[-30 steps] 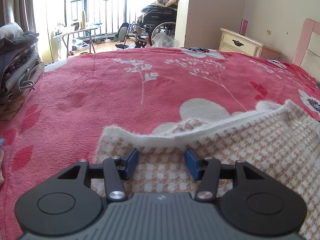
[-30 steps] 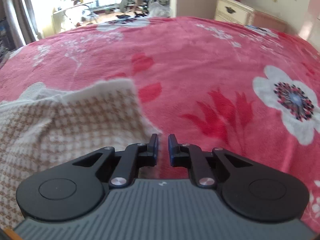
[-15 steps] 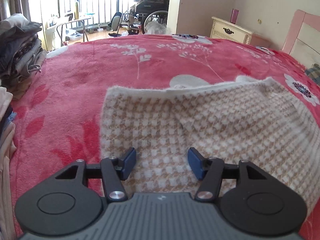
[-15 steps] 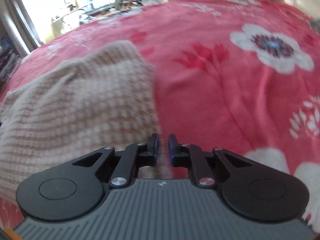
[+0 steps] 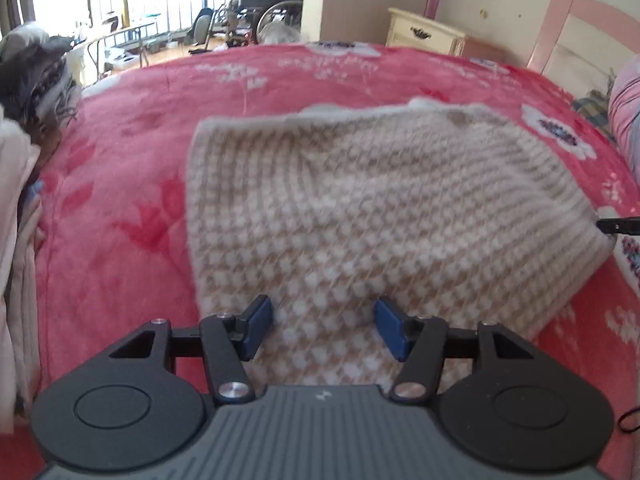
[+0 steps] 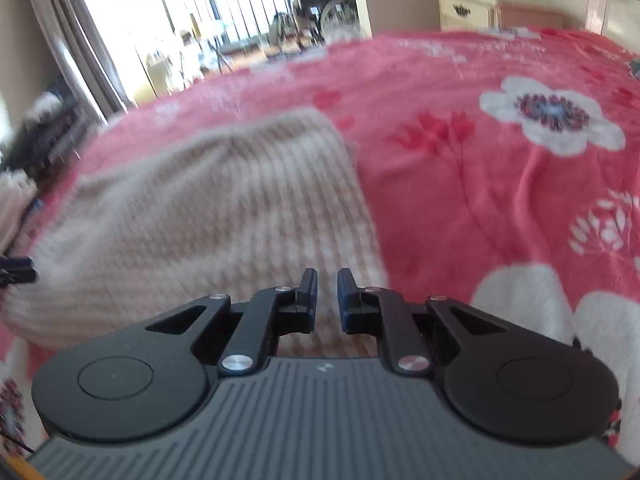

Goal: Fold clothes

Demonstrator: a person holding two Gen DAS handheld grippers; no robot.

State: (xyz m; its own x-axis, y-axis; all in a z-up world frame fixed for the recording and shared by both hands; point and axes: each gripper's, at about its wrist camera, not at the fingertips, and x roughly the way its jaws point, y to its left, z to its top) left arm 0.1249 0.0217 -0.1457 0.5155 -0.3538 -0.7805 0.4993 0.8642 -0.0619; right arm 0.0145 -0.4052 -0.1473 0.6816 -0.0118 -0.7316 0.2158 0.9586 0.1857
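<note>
While the stack of folded clothes stands well off to the left of its jaws, the left gripper hangs over the near part of the checked cream-and-tan garment, its jaws spread wide with the knit showing in the gap between them; whether the blue pads touch the cloth cannot be told. The garment lies on the red flowered bedspread, reaching ahead of the jaws to a fuzzy white far edge, and to the right as far as a corner where the dark tip of the other tool shows at the frame's edge. Far ahead and to the right of those jaws stand a cream nightstand and a pink headboard.

In the right wrist view the garment spreads ahead and to the left of the right gripper, its right edge ending just ahead of the jaws. These jaws are nearly pressed together, a narrow slot left between them with cloth visible in it; whether they pinch it cannot be told. To the right of them is the bedspread with a big white flower.
</note>
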